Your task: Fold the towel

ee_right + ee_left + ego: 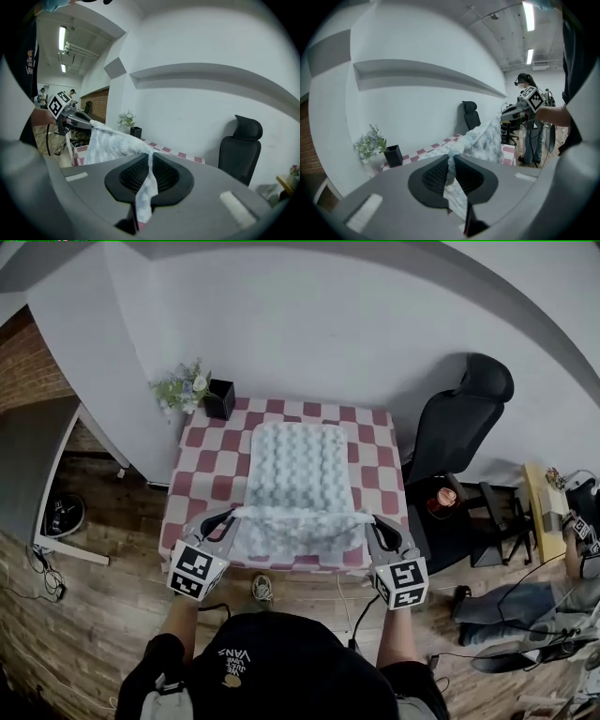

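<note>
A pale blue-white fluffy towel point(298, 474) lies lengthwise on the red-and-white checked table point(202, 460). Its near edge is lifted off the table and stretched between both grippers. My left gripper point(232, 515) is shut on the towel's near left corner point(451, 164). My right gripper point(367, 519) is shut on the near right corner point(149, 176). In the left gripper view the towel point(485, 140) runs across to the right gripper point(520, 108). The right gripper view shows the towel point(110, 143) reaching over to the left gripper point(75, 119).
A black pot with flowers point(202, 395) stands at the table's far left corner. A black office chair point(459, 427) sits right of the table, beside a small stand holding a cup point(446, 497). A person's legs point(525, 601) lie at the right. Cables run over the wooden floor.
</note>
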A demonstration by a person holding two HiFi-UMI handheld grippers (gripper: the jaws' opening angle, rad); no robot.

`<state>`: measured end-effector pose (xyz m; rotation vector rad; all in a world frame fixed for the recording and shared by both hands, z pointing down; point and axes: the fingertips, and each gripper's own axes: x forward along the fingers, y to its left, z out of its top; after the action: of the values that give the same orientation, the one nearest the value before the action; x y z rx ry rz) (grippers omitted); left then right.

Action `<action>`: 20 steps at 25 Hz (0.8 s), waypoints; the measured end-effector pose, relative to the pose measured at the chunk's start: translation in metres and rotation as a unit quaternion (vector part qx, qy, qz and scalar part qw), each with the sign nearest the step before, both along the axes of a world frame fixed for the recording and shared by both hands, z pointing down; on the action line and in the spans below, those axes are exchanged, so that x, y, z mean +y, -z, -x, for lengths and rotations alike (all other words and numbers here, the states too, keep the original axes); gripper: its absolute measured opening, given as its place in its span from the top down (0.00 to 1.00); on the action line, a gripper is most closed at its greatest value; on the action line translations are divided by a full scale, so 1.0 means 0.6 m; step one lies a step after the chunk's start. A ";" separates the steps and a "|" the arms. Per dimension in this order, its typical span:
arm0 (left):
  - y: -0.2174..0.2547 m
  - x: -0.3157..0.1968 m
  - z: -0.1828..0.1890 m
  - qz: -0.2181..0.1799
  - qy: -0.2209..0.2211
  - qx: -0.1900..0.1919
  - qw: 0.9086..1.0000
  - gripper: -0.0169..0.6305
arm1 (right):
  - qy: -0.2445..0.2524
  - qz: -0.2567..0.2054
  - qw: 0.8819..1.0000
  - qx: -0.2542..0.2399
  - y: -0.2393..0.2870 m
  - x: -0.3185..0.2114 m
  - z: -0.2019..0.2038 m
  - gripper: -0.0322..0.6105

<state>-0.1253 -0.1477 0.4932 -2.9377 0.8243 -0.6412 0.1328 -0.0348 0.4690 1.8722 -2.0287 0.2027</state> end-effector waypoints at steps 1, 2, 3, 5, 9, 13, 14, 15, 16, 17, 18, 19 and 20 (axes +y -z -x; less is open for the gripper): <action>-0.004 -0.019 -0.005 0.003 -0.005 -0.001 1.000 0.93 | -0.006 0.002 1.000 -0.001 -0.002 -0.018 -0.005 0.91; -0.007 -0.038 -0.011 0.007 -0.010 -0.003 1.000 0.93 | -0.012 0.004 1.000 -0.002 -0.005 -0.035 -0.008 0.91; -0.010 -0.056 -0.016 0.010 -0.015 -0.006 1.000 0.93 | -0.018 0.007 1.000 -0.003 -0.010 -0.050 -0.012 0.91; -0.021 -0.092 -0.029 0.019 -0.027 -0.009 0.999 0.93 | -0.031 0.014 0.999 -0.003 -0.020 -0.078 -0.021 0.91; -0.057 -0.144 -0.064 0.041 -0.053 -0.018 0.998 0.93 | -0.062 0.028 0.998 -0.003 -0.042 -0.122 -0.051 0.91; -0.094 -0.186 -0.094 0.057 -0.063 -0.029 0.996 0.93 | -0.086 0.051 0.995 -0.013 -0.083 -0.163 -0.083 0.91; -0.103 -0.194 -0.100 0.062 -0.062 -0.032 0.996 0.93 | -0.090 0.054 0.994 -0.016 -0.091 -0.174 -0.090 0.91; -0.111 -0.201 -0.106 0.067 -0.060 -0.035 0.995 0.93 | -0.092 0.058 0.994 -0.019 -0.097 -0.185 -0.097 0.91; -0.118 -0.210 -0.113 0.072 -0.057 -0.035 0.995 0.93 | -0.093 0.060 0.994 -0.021 -0.102 -0.197 -0.104 0.91; -0.122 -0.220 -0.120 0.075 -0.053 -0.035 0.995 0.93 | -0.092 0.062 0.994 -0.022 -0.105 -0.211 -0.113 0.91; -0.126 -0.231 -0.128 0.077 -0.047 -0.034 0.995 0.93 | -0.090 0.064 0.994 -0.023 -0.108 -0.226 -0.121 0.91; -0.129 -0.243 -0.134 0.079 -0.041 -0.034 0.995 0.93 | -0.087 0.066 0.994 -0.024 -0.112 -0.241 -0.129 0.91; -0.133 -0.255 -0.139 0.082 -0.034 -0.035 0.995 0.93 | -0.083 0.070 0.994 -0.026 -0.117 -0.256 -0.135 0.91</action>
<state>-0.0419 -0.3007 0.5731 -3.0503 0.6940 -0.8411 0.2137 -0.1883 0.5392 1.9648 -1.8400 0.4290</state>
